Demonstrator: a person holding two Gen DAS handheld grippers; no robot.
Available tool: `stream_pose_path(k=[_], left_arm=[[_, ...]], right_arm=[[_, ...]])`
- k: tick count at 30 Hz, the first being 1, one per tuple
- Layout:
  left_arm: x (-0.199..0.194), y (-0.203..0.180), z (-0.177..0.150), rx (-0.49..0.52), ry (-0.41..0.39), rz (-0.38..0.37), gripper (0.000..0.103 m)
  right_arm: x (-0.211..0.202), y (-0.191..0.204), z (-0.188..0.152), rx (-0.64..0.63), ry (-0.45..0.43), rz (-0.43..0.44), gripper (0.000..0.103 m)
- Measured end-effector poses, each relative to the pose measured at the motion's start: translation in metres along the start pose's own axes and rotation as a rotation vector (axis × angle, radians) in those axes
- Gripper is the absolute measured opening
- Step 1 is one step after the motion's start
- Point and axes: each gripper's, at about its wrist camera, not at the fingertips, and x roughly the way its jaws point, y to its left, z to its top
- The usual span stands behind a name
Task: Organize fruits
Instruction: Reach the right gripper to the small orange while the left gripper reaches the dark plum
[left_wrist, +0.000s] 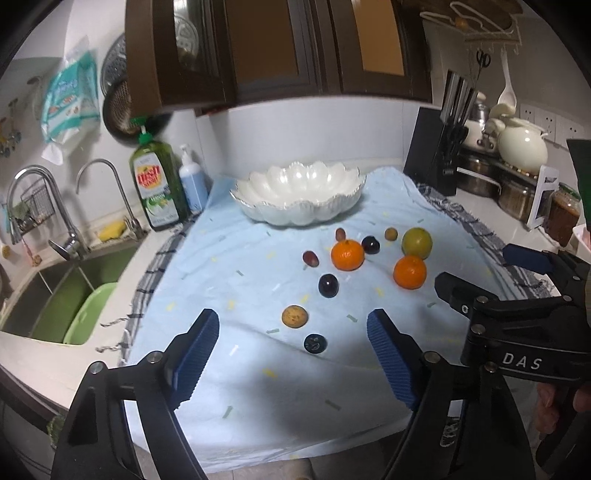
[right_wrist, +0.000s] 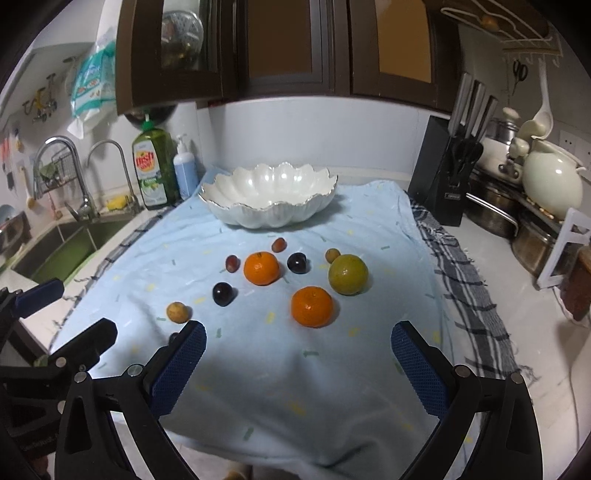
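While tongs (left_wrist: 293, 354) gape, orange mandarins (right_wrist: 260, 268) lie loose on cloth (right_wrist: 258, 387)

White capitals "DAS" stand on the black plastic body of the right gripper (left_wrist: 524, 360), seen at four o'clock in the left wrist view; the green dish-soap bottle (left_wrist: 157, 184) at ten o'clock carries a red-and-yellow label whose lettering is too blurred to read; nothing else is legible.
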Motion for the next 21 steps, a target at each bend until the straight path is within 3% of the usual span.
stream_pose_path(k=[10,21], left_arm=[[0.054,-0.009,-0.01,0.014,0.096,-0.039,0.067],[0.093,-0.004,-0.021,-0.05,0.209,-0.093,0.045]], right_arm=[[0.056,-0.004,-0.001,0.016,0.081,0.002,0.093],[0.096,-0.005,-0.001,0.035,0.137,0.001,0.081]])
